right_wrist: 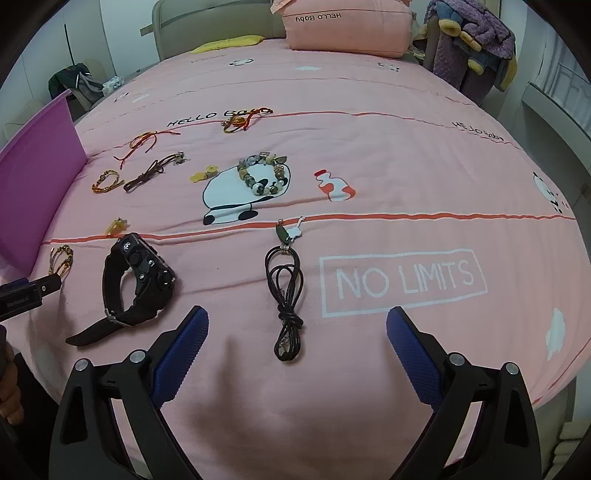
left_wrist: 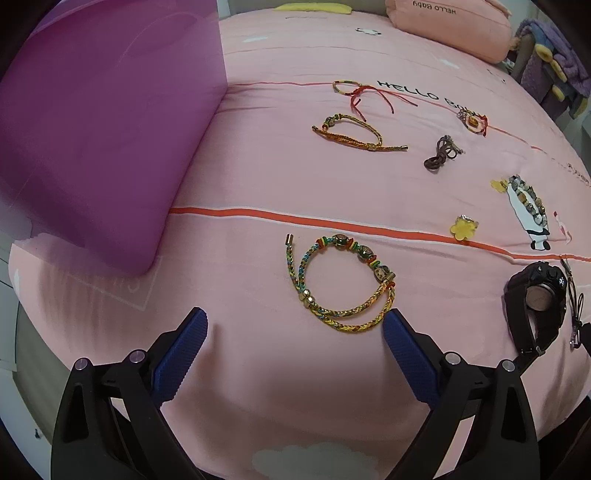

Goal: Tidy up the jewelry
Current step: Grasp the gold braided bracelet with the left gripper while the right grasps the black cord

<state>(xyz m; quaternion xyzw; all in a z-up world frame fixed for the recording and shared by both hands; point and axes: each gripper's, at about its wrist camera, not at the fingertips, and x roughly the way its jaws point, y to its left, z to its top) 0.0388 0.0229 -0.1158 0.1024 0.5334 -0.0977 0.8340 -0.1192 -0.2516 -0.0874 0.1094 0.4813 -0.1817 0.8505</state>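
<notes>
Jewelry lies spread on a pink bedspread [left_wrist: 258, 177]. A braided yellow-green bracelet [left_wrist: 341, 284] lies just ahead of my open, empty left gripper [left_wrist: 295, 325]. A black watch [right_wrist: 136, 284] lies left of my open, empty right gripper [right_wrist: 297, 325]; it also shows in the left wrist view [left_wrist: 535, 302]. A black cord necklace [right_wrist: 286, 291] lies between the right fingers' line, just ahead. Farther off lie a beaded bracelet [right_wrist: 264, 175], a brown cord [right_wrist: 151, 173], a red string bracelet [left_wrist: 360, 92], and a gold braided bracelet [left_wrist: 351, 134].
A purple box [left_wrist: 103, 129] stands at the left on the bed; it also shows in the right wrist view [right_wrist: 35, 173]. A pink pillow [right_wrist: 347, 26] and plush toys [right_wrist: 469, 44] sit at the far end. The bed edge runs close below both grippers.
</notes>
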